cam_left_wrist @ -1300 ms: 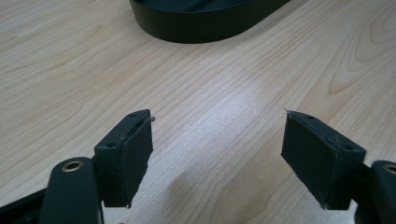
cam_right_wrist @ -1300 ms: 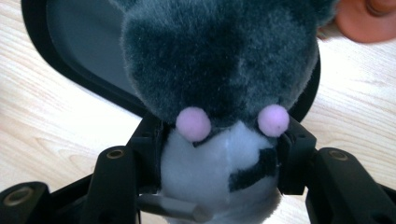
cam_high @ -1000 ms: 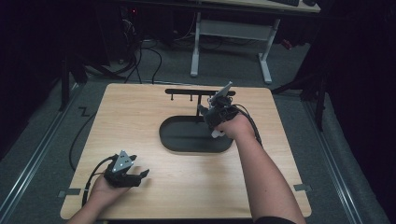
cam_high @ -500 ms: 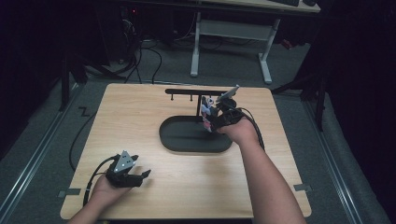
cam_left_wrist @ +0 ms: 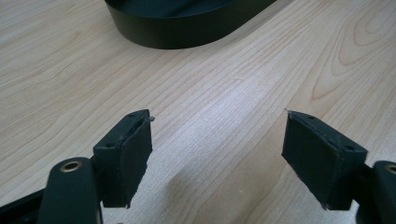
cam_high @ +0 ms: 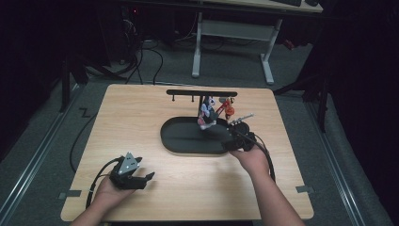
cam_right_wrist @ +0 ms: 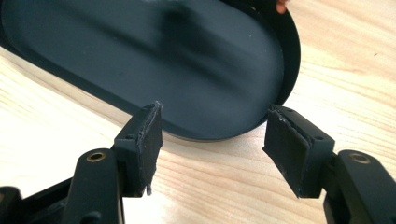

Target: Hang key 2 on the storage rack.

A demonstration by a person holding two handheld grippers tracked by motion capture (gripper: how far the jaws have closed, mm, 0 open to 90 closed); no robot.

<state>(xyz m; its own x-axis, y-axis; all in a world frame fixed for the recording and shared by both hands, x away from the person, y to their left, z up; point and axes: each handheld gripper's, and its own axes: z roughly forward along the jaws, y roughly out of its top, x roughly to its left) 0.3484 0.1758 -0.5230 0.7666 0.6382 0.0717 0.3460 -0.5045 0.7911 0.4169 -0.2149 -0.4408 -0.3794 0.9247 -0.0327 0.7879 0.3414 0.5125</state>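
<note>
Hanging from the black rack (cam_high: pixel 202 92) over the far end of the oval black tray (cam_high: pixel 181 136): two small charms, one pale and purple (cam_high: pixel 206 114), one red and orange (cam_high: pixel 225 108). Both sit beyond my right tongs (cam_high: pixel 234 141), near but apart. Right tongs: at the tray's near right rim (cam_right_wrist: pixel 280 88), jaws spread after a slight closing, nothing between them but rim and wooden table (cam_right_wrist: pixel 196 186). Left tongs (cam_high: pixel 141 179): at the table's near left, well apart from the charms, jaws released over bare wood (cam_left_wrist: pixel 215 121), tray wall (cam_left_wrist: pixel 187 32) ahead.
</note>
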